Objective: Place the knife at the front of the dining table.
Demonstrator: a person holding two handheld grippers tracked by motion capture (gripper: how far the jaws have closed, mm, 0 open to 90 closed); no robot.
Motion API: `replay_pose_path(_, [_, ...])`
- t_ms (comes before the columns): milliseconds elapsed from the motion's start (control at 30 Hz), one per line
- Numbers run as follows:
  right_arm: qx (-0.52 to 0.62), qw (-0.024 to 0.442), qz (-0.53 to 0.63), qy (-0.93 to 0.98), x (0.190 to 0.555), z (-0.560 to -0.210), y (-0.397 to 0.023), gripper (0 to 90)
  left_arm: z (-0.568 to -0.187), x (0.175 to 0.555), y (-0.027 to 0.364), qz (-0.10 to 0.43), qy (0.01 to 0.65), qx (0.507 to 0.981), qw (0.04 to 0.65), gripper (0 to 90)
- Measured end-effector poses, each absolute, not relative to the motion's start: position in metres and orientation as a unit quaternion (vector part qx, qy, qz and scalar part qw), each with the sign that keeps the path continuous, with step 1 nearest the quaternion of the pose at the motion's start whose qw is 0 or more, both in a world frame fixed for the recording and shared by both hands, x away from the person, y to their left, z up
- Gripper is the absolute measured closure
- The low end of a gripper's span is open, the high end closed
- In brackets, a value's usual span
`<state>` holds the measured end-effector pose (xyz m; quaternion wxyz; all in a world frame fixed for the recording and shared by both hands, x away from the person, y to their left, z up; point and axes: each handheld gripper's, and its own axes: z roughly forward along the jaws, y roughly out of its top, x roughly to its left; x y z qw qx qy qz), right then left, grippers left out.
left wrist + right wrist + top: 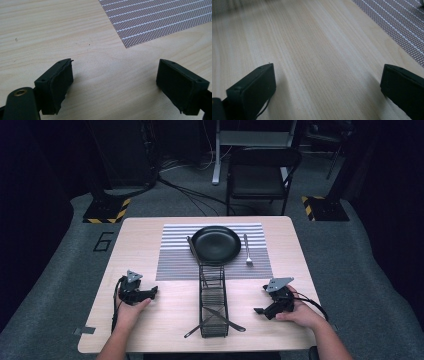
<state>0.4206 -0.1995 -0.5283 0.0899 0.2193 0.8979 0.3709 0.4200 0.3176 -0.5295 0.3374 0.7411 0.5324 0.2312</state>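
Note:
A black plate [216,244] sits on a grey striped placemat [175,262] at the far middle of the wooden table [150,227]. A fork [247,251] lies right of the plate and a dark utensil [191,247] left of it. A black wire caddy [213,300] stands in front of the mat, with two utensils [222,318] crossed at its near end. My left gripper [153,292] rests open on the table at the left, nothing between its pads [61,82]. My right gripper [260,310] rests open at the right, its jaws wide over bare wood.
A black folding chair [260,172] stands beyond the table's far edge. Cables and stand bases with yellow-black tape [107,210] lie on the grey floor. The placemat corner [130,42] lies ahead of the left gripper; the mat's edge [402,32] shows ahead of the right gripper.

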Motion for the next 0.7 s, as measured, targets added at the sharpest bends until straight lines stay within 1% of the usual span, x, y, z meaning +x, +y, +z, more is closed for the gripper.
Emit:
replay_pose_path(233, [0.216, 0.091, 0.372, 0.898, 0.4212, -0.5283, -0.1996, 0.0, -0.5293, 0.4204, 0.3179, 0.236, 0.533, 0.739, 0.338, 15.6])
replay_pose_path(333, [0.215, 0.091, 0.371, 0.899, 0.4213, -0.5283, -0.1996, 0.0, -0.5286, 0.4204, 0.3184, 0.236, 0.537, 0.737, 0.336, 19.1])
replay_pose_path(500, [0.216, 0.091, 0.372, 0.898, 0.4213, -0.5283, -0.1996, 0.0, -0.5292, 0.4205, 0.3182, 0.24, 0.538, 0.733, 0.339, 20.0])
replay_pose_path(567, [0.215, 0.09, 0.372, 0.898, 0.4213, -0.5284, -0.1996, 0.0, -0.5292, 0.4205, 0.3184, 0.241, 0.539, 0.732, 0.341, 21.2])
replay_pose_path(600, [0.215, 0.091, 0.372, 0.898, 0.4213, -0.5283, -0.1996, 0.0, -0.5294, 0.4202, 0.3183, 0.243, 0.539, 0.73, 0.343, 23.7])
replay_pose_path(700, [0.215, 0.09, 0.372, 0.898, 0.4213, -0.5284, -0.1996, 0.0, -0.5292, 0.4195, 0.3184, 0.243, 0.538, 0.73, 0.344, 25.2])
